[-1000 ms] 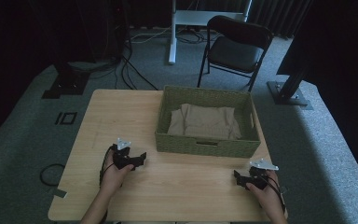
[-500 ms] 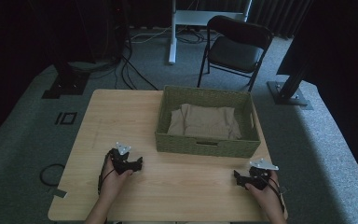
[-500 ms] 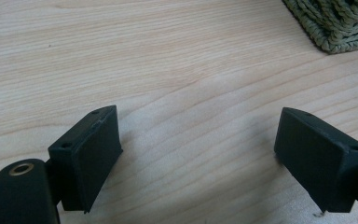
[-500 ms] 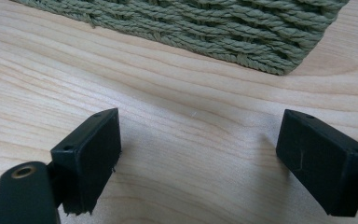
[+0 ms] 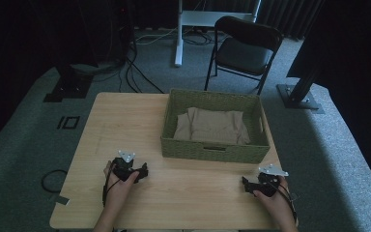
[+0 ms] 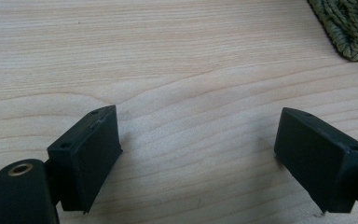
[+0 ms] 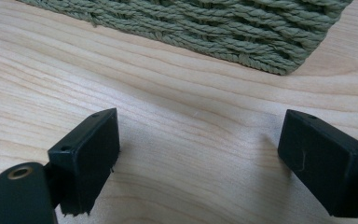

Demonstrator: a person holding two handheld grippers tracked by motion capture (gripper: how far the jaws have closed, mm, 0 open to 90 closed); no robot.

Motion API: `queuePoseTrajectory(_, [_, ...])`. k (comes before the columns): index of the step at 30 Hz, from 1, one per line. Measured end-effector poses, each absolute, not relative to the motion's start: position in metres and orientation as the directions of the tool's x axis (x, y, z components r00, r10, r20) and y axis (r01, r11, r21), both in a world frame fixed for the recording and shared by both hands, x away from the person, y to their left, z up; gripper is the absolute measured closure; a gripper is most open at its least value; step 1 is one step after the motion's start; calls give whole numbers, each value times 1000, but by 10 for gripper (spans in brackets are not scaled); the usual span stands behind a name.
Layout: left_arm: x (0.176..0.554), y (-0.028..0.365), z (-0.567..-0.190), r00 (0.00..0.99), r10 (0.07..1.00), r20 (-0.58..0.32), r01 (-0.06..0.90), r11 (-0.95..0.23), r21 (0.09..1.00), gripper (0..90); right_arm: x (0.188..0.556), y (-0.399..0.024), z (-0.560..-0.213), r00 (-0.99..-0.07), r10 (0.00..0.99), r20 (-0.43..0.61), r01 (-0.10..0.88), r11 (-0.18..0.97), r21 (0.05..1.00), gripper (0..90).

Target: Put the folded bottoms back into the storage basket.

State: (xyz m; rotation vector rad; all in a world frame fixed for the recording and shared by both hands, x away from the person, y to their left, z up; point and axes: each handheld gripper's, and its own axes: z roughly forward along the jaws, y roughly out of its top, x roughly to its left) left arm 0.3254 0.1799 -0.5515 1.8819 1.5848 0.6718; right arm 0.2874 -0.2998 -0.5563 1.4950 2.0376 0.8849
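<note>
Both grippers were parked low on the wooden table (image 5: 125, 121), near the bottom edge of the high view. The left gripper (image 5: 142, 172) sat in the lower left of the frame, held in the person's left hand (image 5: 118, 181). The right gripper (image 5: 245, 182) was over in the lower right, in the right hand (image 5: 273, 195).

The left gripper (image 6: 198, 149) had its jaws spread wide with nothing between them, just bare wood grain, and a corner of the woven green basket (image 6: 347, 28) poked in at the upper right of its own view. Same deal with the right gripper (image 7: 200, 154): jaws wide apart, empty, with the basket's (image 7: 205, 28) braided wall running across the top of its view.

The basket (image 5: 212, 150) sat in the middle-right of the high view, toward the far half of the table, with a folded tan cloth (image 5: 212, 126) lying inside it. Both grippers were near the basket's front wall but not touching it.

Behind the table, a black folding chair (image 5: 244, 48) stood on the grey carpet at the upper middle of the frame.
</note>
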Motion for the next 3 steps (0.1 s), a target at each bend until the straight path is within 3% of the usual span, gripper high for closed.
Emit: queuePoseTrajectory(3, [326, 180, -552, 170, 985, 8, 693, -126, 710, 141, 287, -300, -556, -304, 953, 9, 657, 202, 727, 122])
